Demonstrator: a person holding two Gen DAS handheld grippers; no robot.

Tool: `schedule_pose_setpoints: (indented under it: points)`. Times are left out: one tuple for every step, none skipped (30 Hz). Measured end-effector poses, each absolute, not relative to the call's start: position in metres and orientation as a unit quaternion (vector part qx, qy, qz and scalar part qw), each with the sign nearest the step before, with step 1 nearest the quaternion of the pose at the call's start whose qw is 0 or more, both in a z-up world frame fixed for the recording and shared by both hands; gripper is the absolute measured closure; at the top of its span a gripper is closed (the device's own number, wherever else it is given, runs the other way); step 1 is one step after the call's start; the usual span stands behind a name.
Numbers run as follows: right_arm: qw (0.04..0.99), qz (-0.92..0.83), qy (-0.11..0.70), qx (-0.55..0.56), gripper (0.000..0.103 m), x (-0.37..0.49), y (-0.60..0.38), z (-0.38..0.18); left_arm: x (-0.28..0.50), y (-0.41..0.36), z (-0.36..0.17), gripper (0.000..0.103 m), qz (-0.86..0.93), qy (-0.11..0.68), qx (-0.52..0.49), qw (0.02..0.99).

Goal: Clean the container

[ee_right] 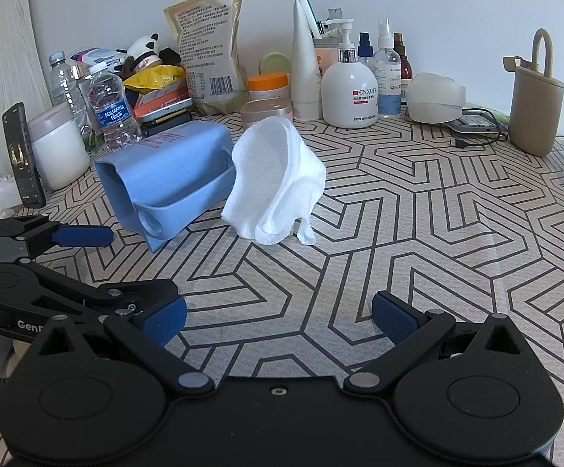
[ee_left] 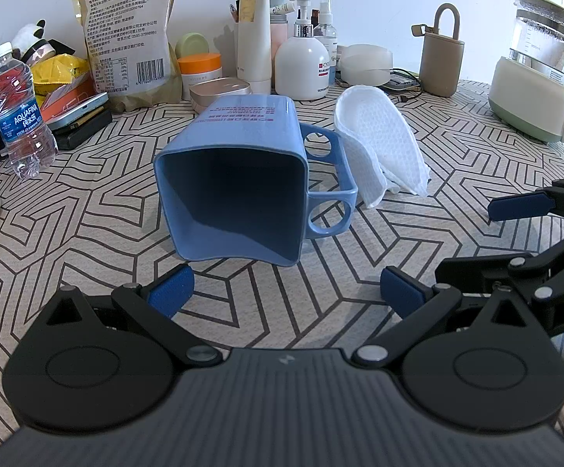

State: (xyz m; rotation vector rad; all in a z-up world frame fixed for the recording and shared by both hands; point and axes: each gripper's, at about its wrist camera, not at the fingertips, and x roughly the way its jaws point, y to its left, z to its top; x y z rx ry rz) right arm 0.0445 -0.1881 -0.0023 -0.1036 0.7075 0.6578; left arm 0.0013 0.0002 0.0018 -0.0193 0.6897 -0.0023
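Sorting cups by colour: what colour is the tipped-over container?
Light blue container; clearest in the left wrist view.

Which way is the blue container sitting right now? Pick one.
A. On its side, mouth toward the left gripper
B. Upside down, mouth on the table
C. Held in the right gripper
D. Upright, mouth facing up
A: the blue container lies on its side, its dark interior facing the open left gripper.
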Motion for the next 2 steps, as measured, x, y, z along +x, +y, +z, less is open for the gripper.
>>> schedule_pose_setpoints:
  points:
    - [0.884, 0.316, 0.340, -0.049, 0.000, 0.0446, -0.1882, -0.0023, 0.0013, 0.0002, 0.0018, 0.000, -0.001, 0.338, -0.009, 0.941]
    - [0.884, 0.316, 0.340, -0.048, 0.000, 0.0446, -0.1883, -0.0024, 0.0012, 0.0002, 0.0018, 0.000, -0.001, 0.338, -0.009, 0.941]
